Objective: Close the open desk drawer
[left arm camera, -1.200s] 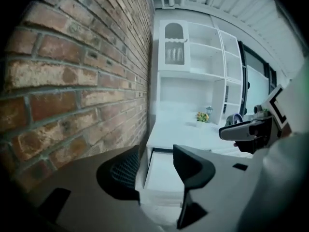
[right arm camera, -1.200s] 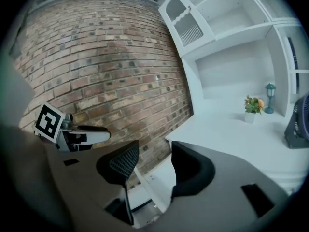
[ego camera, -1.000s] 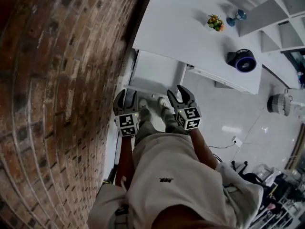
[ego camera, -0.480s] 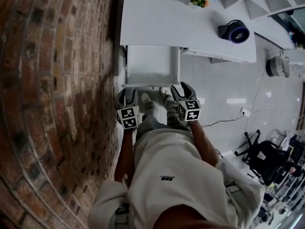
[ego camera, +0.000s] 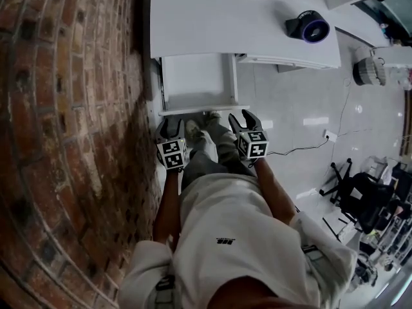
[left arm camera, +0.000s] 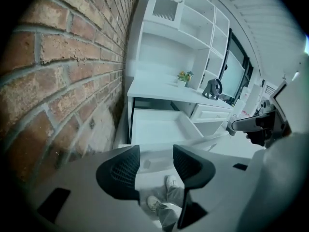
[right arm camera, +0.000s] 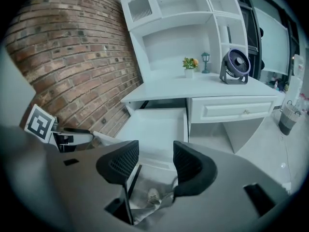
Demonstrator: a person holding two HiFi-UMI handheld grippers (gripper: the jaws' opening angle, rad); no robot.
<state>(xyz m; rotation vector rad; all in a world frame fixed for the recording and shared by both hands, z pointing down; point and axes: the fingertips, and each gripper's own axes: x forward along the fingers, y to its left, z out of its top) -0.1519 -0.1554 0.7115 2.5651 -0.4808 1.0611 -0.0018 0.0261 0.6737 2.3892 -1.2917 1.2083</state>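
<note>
Plainly white and shallow, the drawer stands pulled far out from under the desk, at the end beside the brick wall. Near its front edge hover the left gripper and the right gripper, each with jaws parted and holding nothing. A fan sits on the desktop.

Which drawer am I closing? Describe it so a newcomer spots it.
Find the white desk against the brick wall. The open drawer is at its wall end, pulled out and apparently empty; the drawer beside it, under the fan, is shut.
</note>
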